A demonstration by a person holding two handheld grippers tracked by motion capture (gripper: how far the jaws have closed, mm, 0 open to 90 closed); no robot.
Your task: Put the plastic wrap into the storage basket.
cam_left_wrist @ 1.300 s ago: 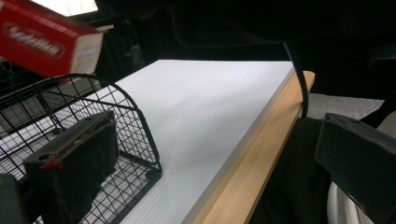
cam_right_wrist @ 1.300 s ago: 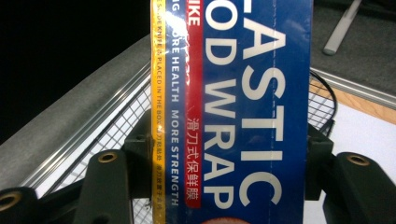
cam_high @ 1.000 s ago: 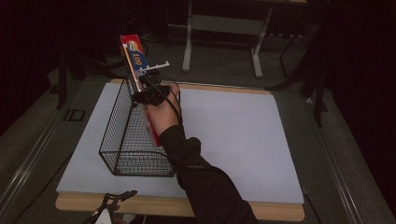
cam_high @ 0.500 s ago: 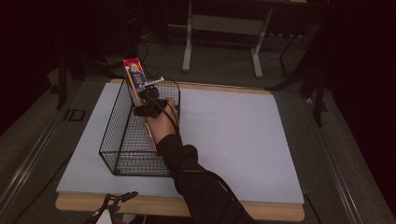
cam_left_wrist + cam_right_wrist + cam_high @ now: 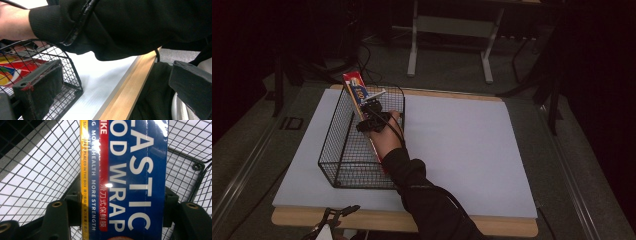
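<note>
R tool (image 5: pixel 371 116) gripping wrap box (image 5: pixel 357 95), basket-low

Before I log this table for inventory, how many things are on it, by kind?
Wire basket: 1
Plastic wrap box: 1, leaning in the basket, clamped in the right gripper
Total: 2

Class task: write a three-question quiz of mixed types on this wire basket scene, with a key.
1. True or false: the plastic wrap box lies flat on the white table top.
2. The right gripper is: A open, B shut on the plastic wrap box.
3. Fill in: the box's lower end is inside the wire ____.

Key: 1 false, it leans tilted, its upper end above the rim. 2 B. 3 basket.
</note>
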